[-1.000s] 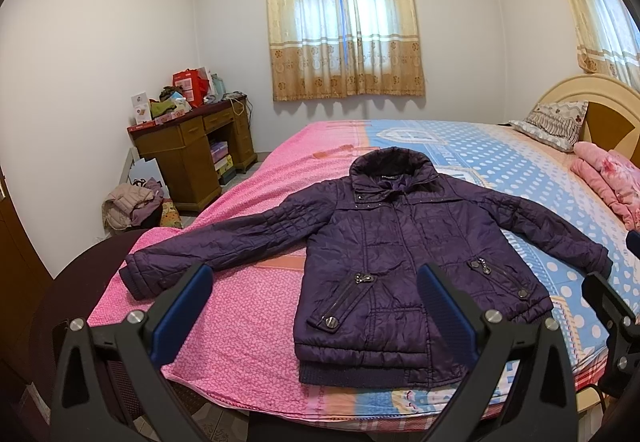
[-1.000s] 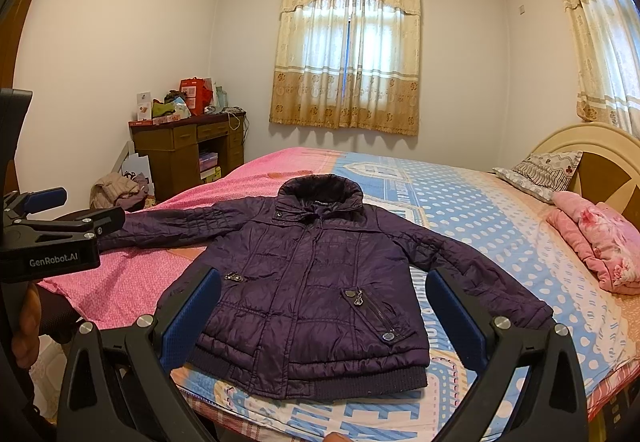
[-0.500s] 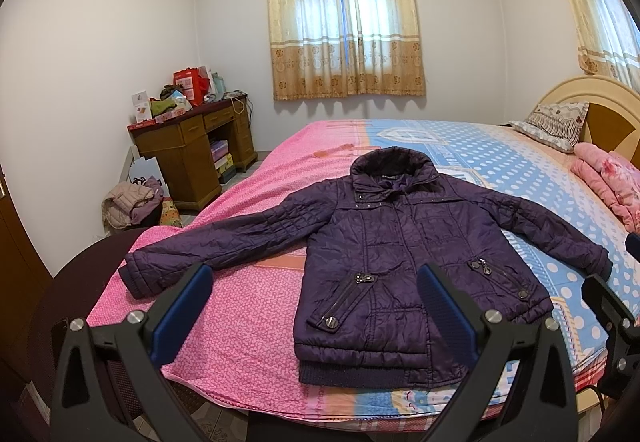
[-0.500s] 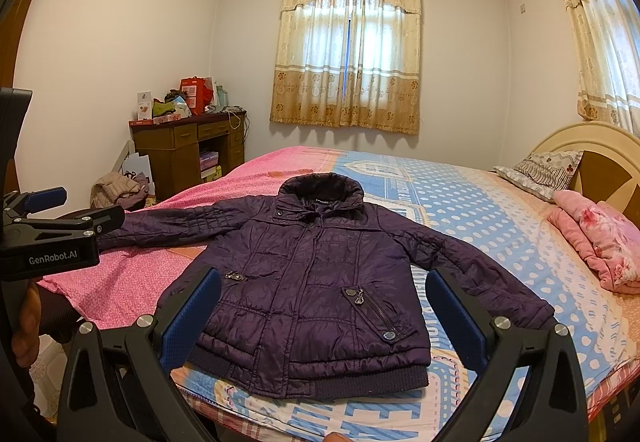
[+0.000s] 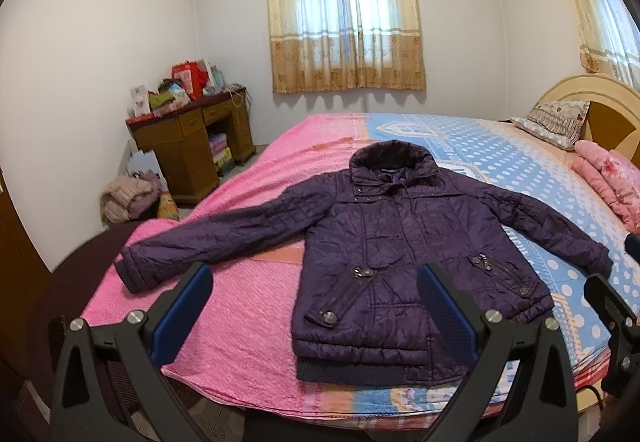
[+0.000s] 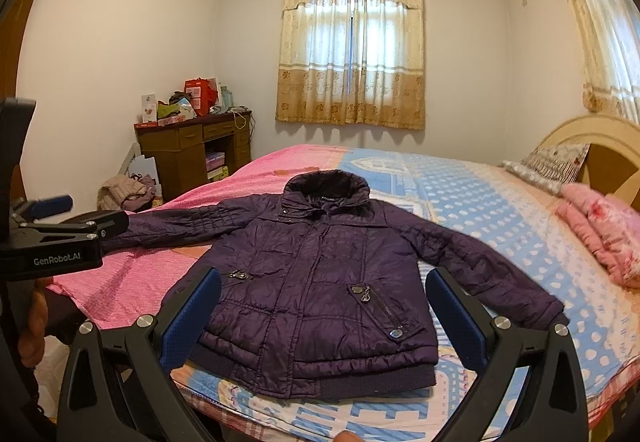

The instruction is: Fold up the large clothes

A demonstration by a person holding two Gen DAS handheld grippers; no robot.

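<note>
A dark purple quilted jacket [image 5: 384, 242] lies flat and face up on the bed, both sleeves spread out, collar toward the window; it also shows in the right wrist view [image 6: 320, 274]. My left gripper [image 5: 316, 306] is open and empty, held in front of the bed's near edge, short of the jacket hem. My right gripper [image 6: 324, 310] is open and empty, also short of the hem. The left gripper's body [image 6: 52, 242] shows at the left of the right wrist view.
The bed [image 5: 240, 322] has a pink and blue cover. A pillow [image 5: 556, 118] and a folded pink blanket [image 5: 608, 178] lie by the headboard at right. A cluttered wooden desk [image 5: 192, 138] and a clothes pile [image 5: 128, 194] stand at left.
Both views have shifted slightly; the grippers stay open and the jacket has not moved.
</note>
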